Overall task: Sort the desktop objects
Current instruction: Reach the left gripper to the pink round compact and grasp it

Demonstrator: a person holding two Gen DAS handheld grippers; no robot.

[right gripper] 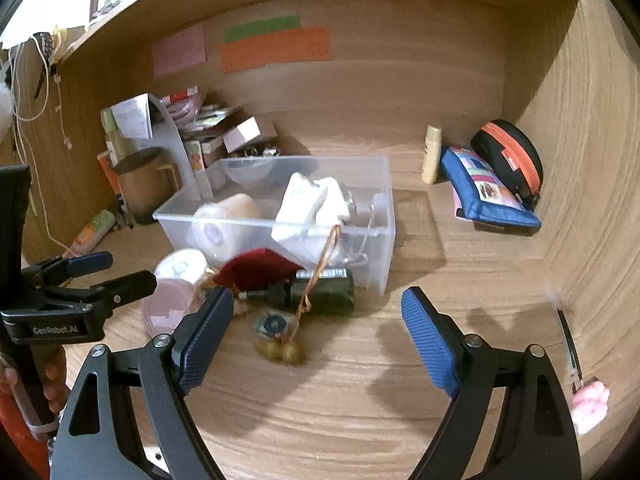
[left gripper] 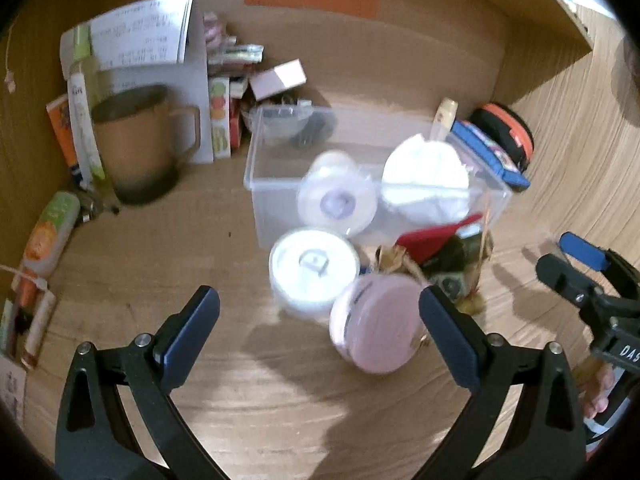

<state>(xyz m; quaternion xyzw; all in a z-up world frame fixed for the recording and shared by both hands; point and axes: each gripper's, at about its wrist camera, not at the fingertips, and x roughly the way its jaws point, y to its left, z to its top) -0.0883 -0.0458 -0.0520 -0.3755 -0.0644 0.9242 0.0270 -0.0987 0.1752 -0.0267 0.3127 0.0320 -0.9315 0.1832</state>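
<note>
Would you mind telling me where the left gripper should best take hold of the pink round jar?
Probably across the pink jar's curved side wall, from above and in front. It lies tilted, lid facing the left gripper, whose open jaws already flank it. The white jar crowds its far-left side, so close just below the lid.

Both wrist views look forward, down at desk, sharing clear bin, close in.

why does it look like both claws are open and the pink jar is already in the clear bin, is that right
Not quite. Both claws are open, but the pink jar is not in the clear bin. The left wrist view shows it on the desk in front of the bin, beside a white jar, near the left claw.
</note>
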